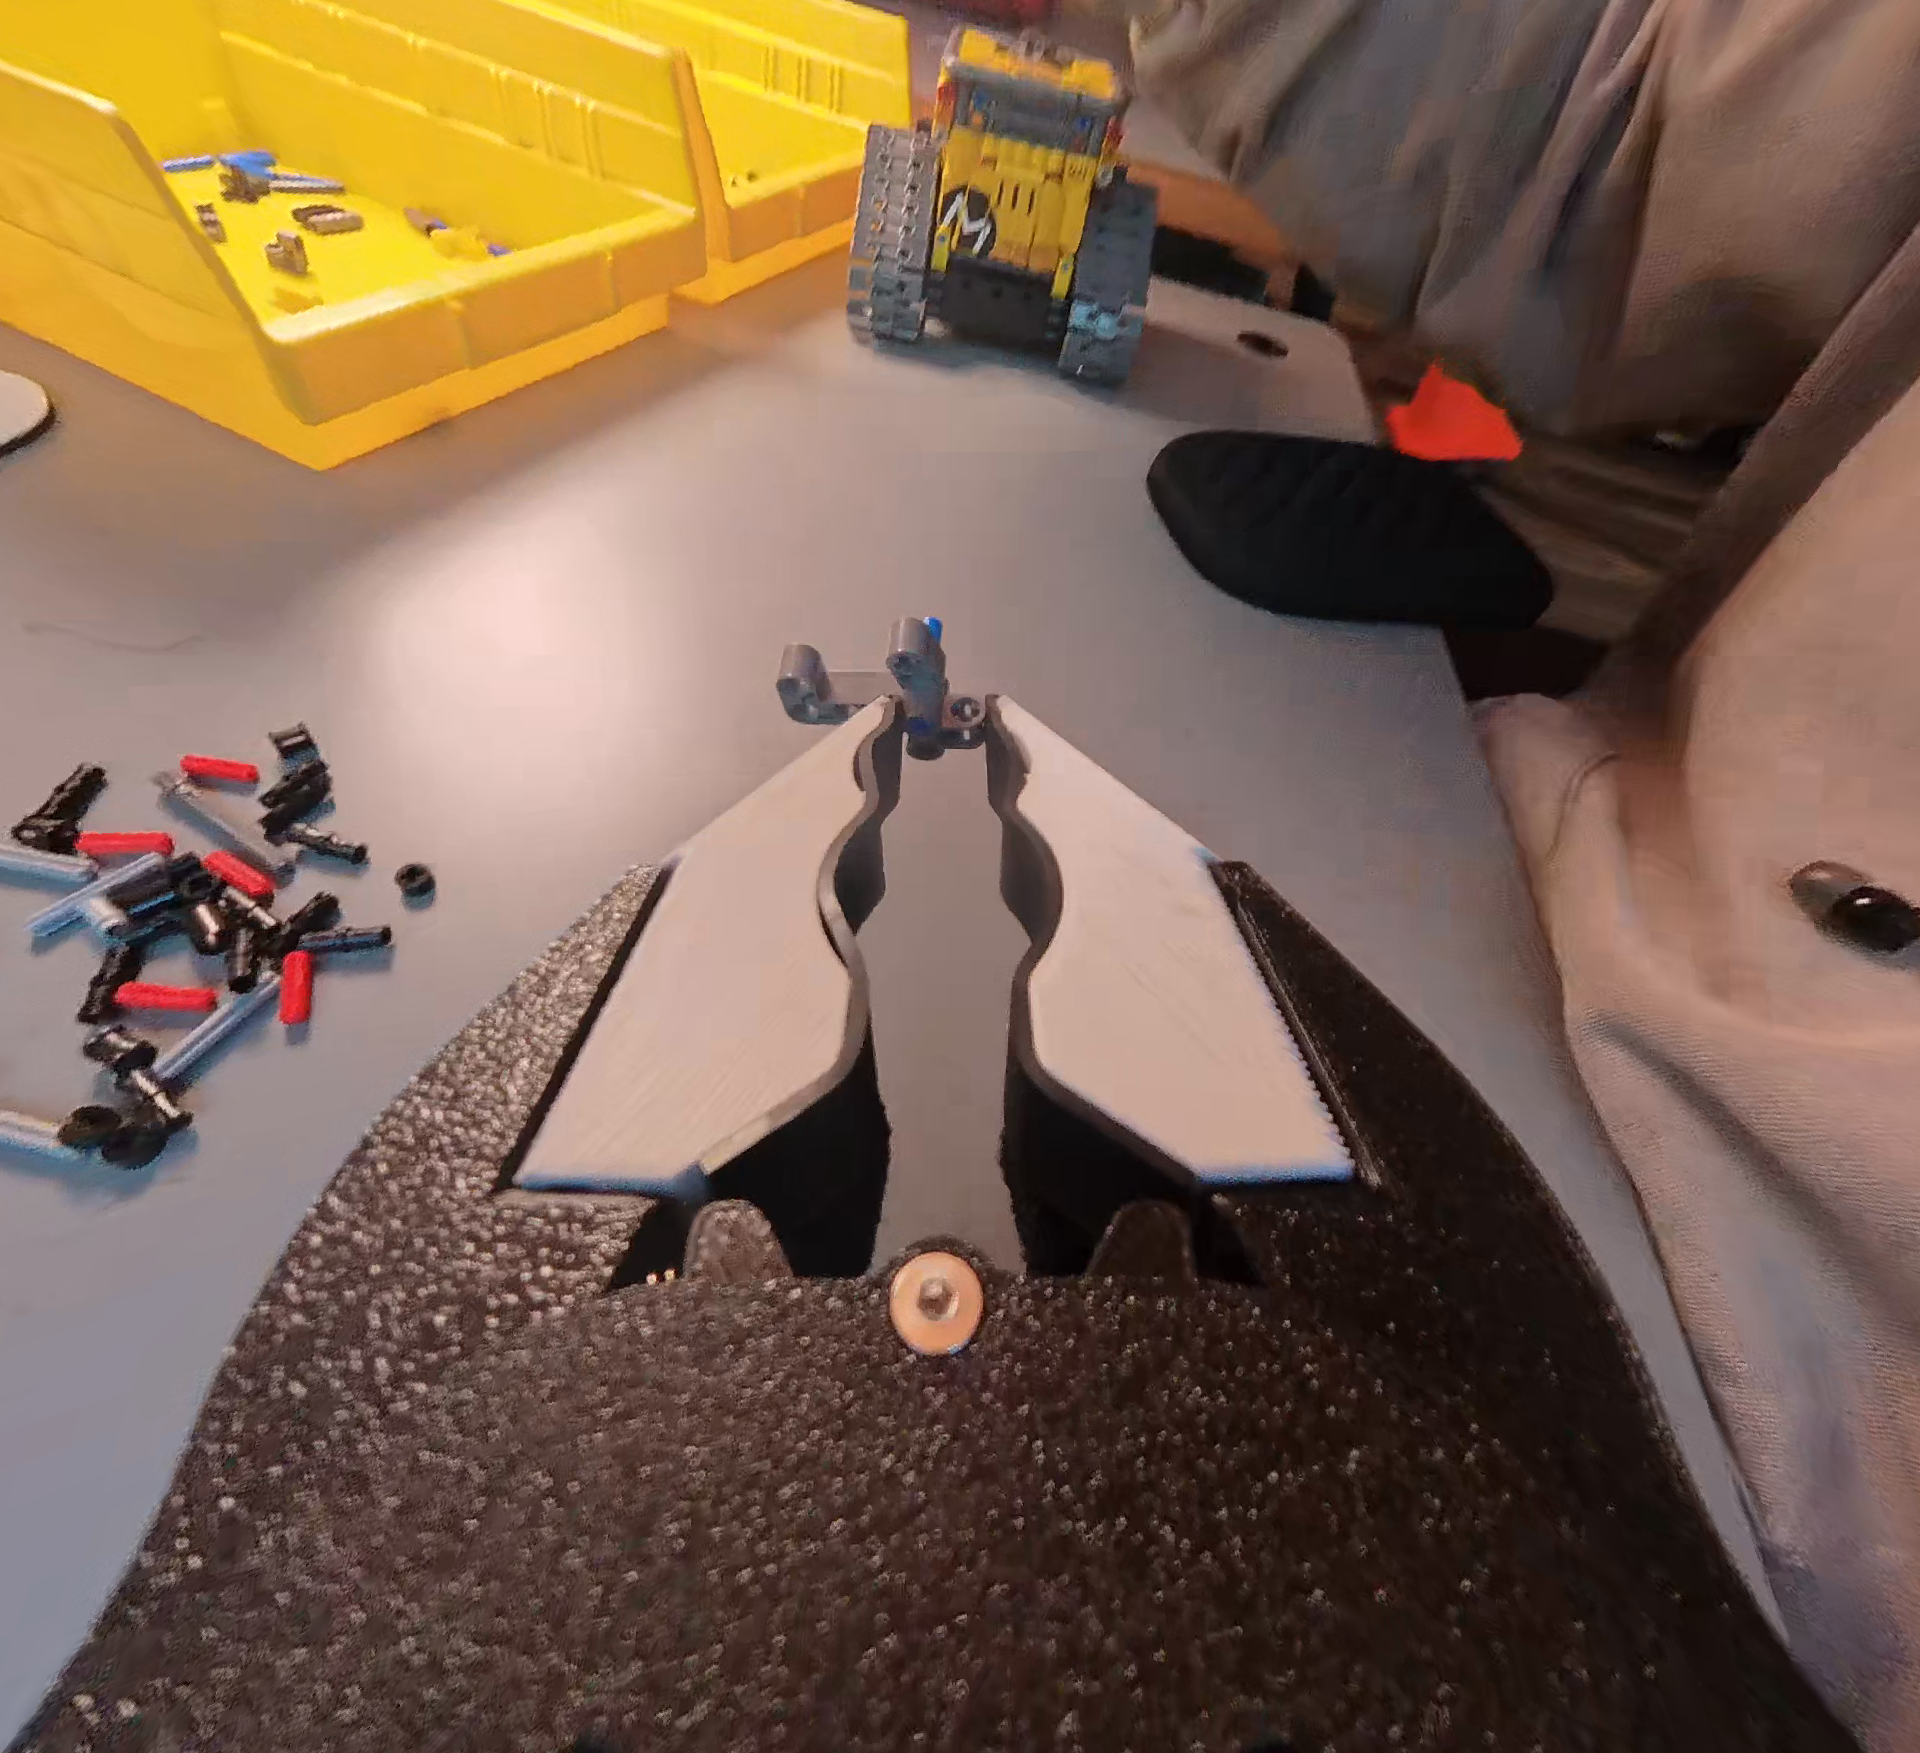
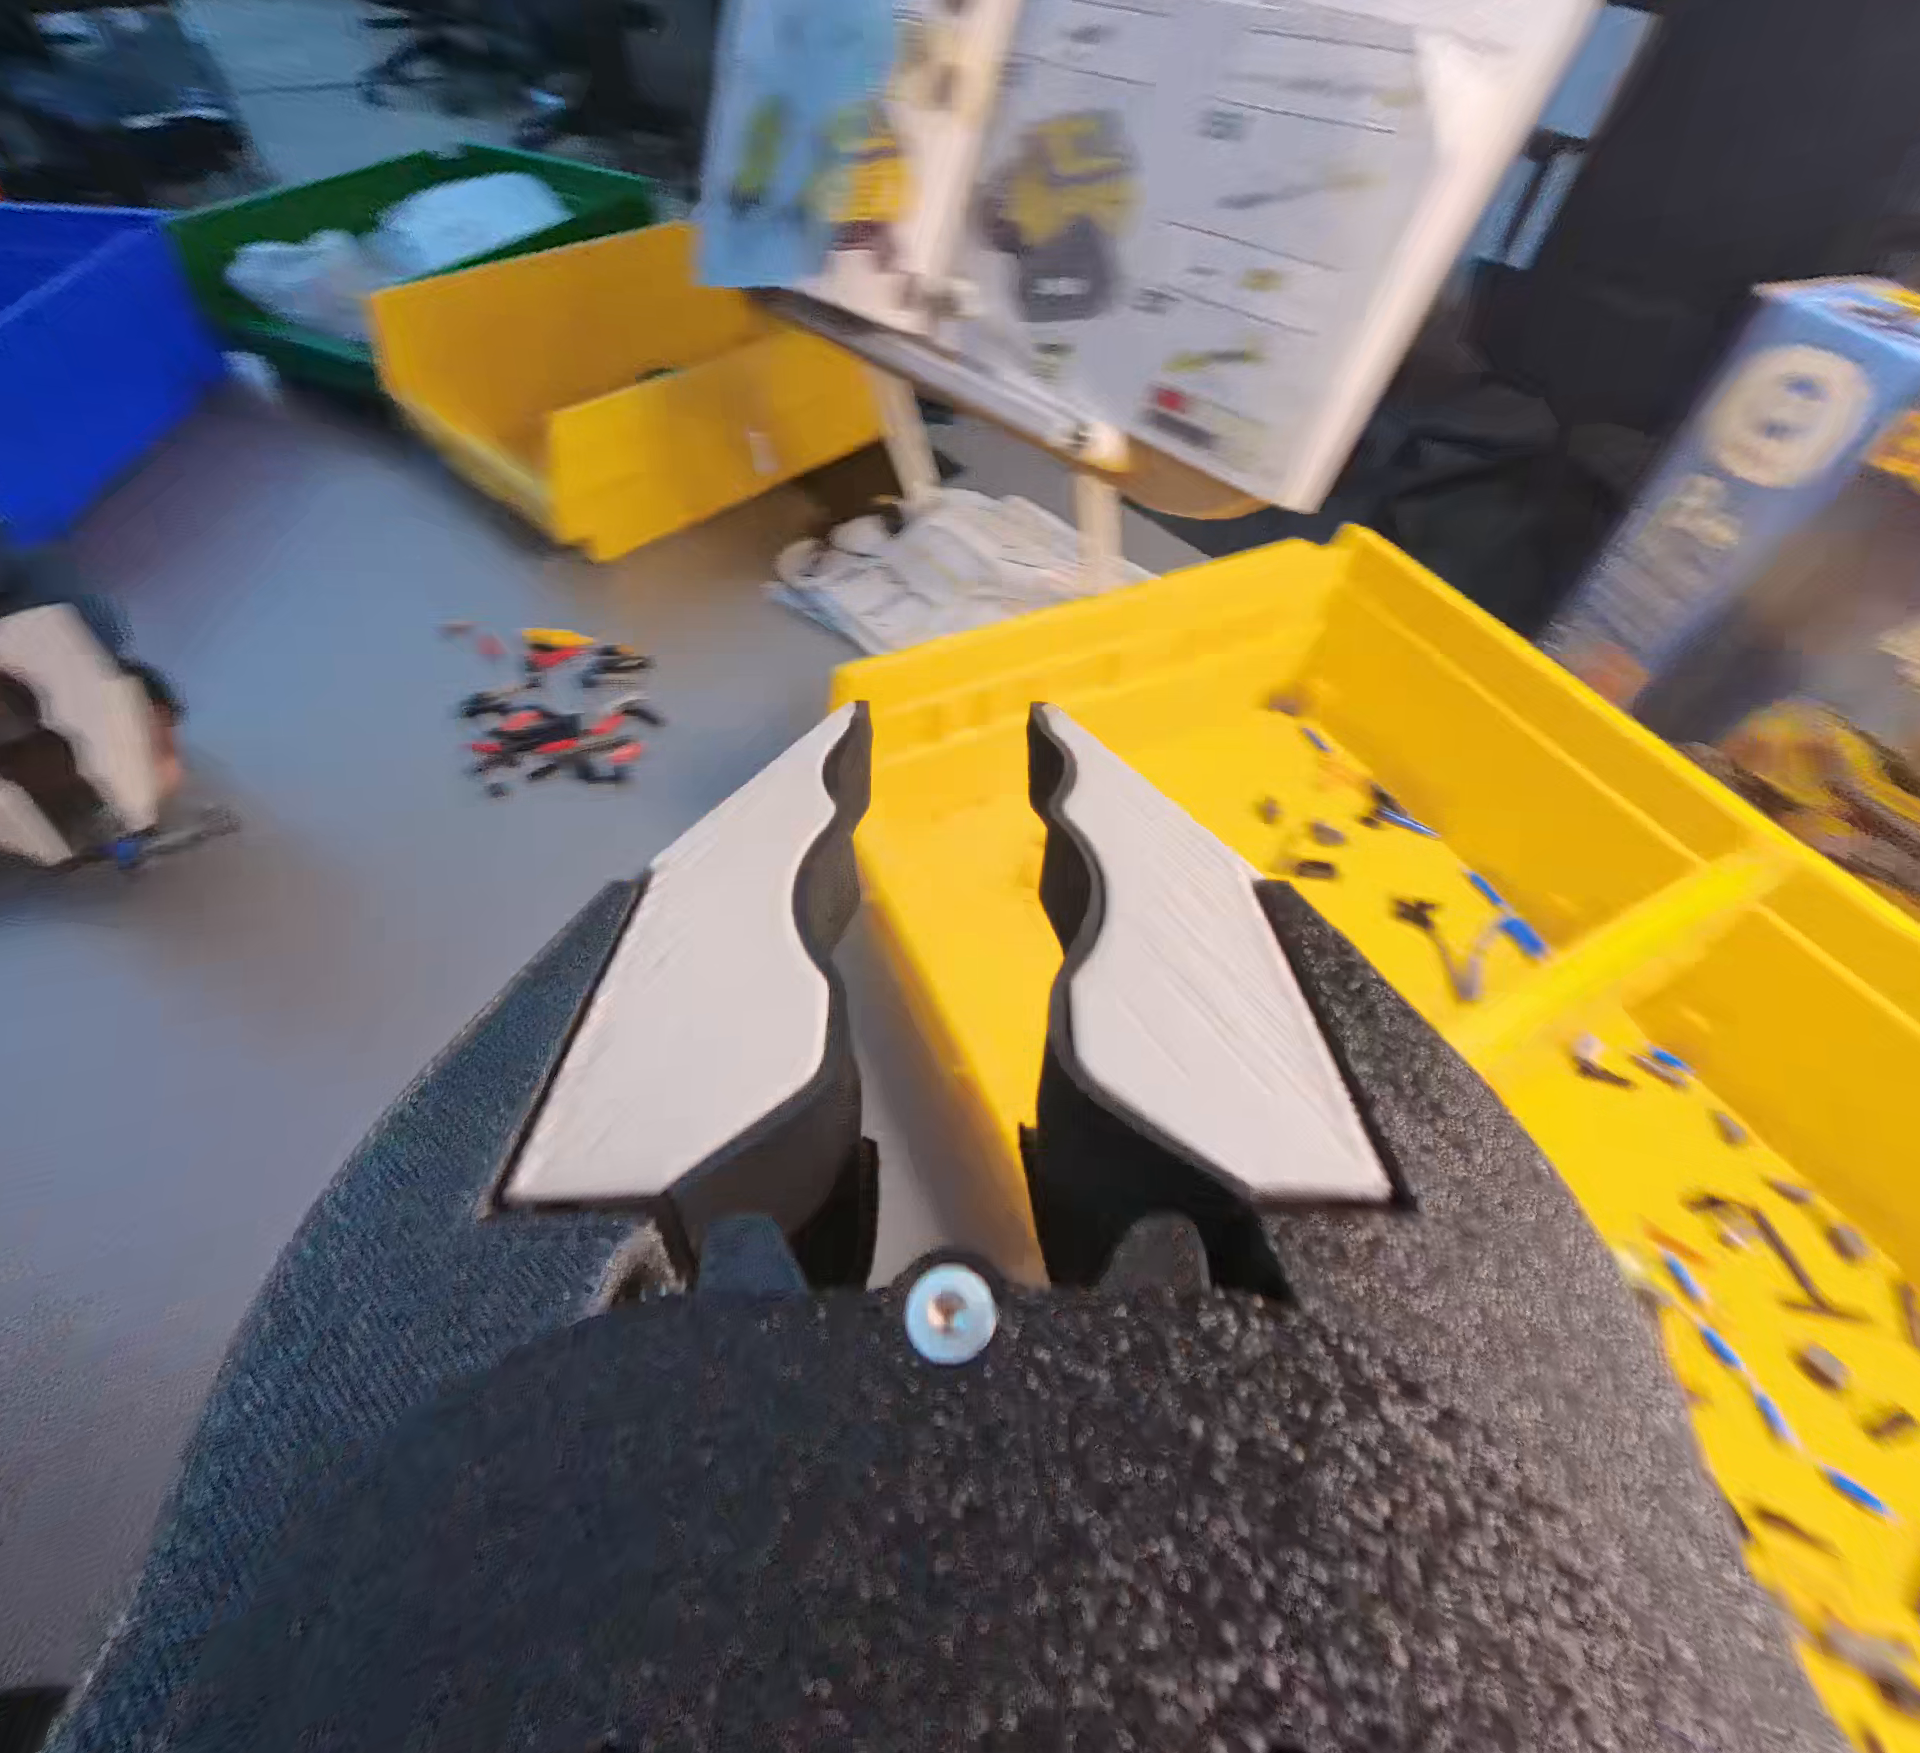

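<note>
My left gripper (image 1: pixel 940 716) is shut on a small grey brick assembly (image 1: pixel 914 690) with a blue pin, held just above the grey table (image 1: pixel 623 581). A pile of loose black, red and grey pins (image 1: pixel 197 914) lies to its left. A yellow tracked toy vehicle (image 1: pixel 1008 197) stands farther ahead. My right gripper (image 2: pixel 945 716) is open and empty, hovering over the near corner of a yellow parts bin (image 2: pixel 1351 768) that holds several small pieces. The same pin pile shows in the right wrist view (image 2: pixel 561 716), and the left gripper (image 2: pixel 73 747) at the far left.
Yellow bins (image 1: pixel 416 145) with small parts stand at the back left. A person's sleeve (image 1: pixel 1455 93) and black glove (image 1: pixel 1340 529) are at the right. An instruction sheet on a stand (image 2: pixel 1143 176), blue (image 2: pixel 83 353), green (image 2: pixel 416 238) and yellow (image 2: pixel 623 394) bins, and a box (image 2: pixel 1766 477) stand beyond. The tips of one gripper are about 30 centimetres away from the tips of the other.
</note>
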Available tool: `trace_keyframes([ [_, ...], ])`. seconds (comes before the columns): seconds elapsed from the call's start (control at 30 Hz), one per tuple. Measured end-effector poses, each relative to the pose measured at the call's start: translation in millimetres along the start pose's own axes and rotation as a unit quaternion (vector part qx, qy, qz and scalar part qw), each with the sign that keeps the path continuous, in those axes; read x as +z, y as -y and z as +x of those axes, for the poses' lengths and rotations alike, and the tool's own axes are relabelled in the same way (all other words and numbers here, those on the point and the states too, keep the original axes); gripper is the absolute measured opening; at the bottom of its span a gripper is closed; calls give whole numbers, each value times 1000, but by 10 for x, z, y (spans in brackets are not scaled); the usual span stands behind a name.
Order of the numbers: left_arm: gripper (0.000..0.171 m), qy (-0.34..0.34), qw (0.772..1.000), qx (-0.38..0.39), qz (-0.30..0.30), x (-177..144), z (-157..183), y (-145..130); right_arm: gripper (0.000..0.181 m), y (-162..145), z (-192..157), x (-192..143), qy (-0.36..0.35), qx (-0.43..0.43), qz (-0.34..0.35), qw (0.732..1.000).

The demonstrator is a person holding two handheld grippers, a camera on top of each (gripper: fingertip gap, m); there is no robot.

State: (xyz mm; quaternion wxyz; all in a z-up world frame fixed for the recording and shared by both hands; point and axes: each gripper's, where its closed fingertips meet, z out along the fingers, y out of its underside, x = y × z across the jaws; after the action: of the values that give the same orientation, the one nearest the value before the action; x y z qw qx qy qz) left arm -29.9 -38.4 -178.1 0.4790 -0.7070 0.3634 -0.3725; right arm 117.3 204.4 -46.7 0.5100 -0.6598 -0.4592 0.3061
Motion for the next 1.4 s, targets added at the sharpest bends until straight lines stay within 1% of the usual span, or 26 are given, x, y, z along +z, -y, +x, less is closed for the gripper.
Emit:
trace_keyframes([
  [0.07,15,-18,999,1,31,-47,54,102,28,-35,-889,133,104,-41,20,994],
  [0.13,15,-26,998,8,48,-79,97,157,28,-180,-1756,212,203,-72,31,976],
  [0.17,15,-30,998,12,51,-86,120,168,27,-269,-2127,243,240,-86,36,966],
  [0.23,15,-43,997,19,56,-91,183,184,23,-427,-2654,322,281,-108,50,952],
  [0.3,15,-54,996,26,61,-92,234,199,18,-545,-2900,432,290,-125,51,948],
  [0.37,15,-55,996,33,54,-80,252,179,16,-586,-2973,514,296,-124,51,946],
  [0.43,15,-56,996,42,53,-76,279,178,15,-628,-2999,569,311,-99,36,945],
  [0.5,15,-49,996,50,51,-77,280,183,9,-689,-3017,607,317,-96,23,943],
  [0.67,15,-52,996,54,46,-92,304,180,6,-691,-3065,588,345,-45,40,937],
  [0.77,14,-68,995,40,54,-92,335,253,4,-643,-3055,512,370,-24,57,927],
  [0.8,14,-64,996,36,58,-122,294,267,4,-633,-3015,493,371,-23,61,926],
  [0.87,14,-43,995,8,93,-333,110,345,4,-556,-2778,401,360,3,83,929],
  [0.93,14,-47,991,-25,120,-497,0,377,4,-580,-2591,338,340,10,84,936],
  [1.0,14,-89,983,-47,154,-518,65,483,5,-630,-2573,377,334,23,81,939],
  [1.1,14,-130,974,-58,175,-476,154,606,5,-693,-2671,444,338,1,65,939],
  [1.2,14,-153,969,-81,178,-444,182,596,5,-701,-2734,469,338,-9,66,939],
  [1.3,14,-149,973,-88,156,-375,177,508,5,-834,-2786,529,325,-45,40,944],
  [1.4,15,-131,981,-84,120,-276,150,397,6,-1140,-2798,648,298,-104,-29,948],
])
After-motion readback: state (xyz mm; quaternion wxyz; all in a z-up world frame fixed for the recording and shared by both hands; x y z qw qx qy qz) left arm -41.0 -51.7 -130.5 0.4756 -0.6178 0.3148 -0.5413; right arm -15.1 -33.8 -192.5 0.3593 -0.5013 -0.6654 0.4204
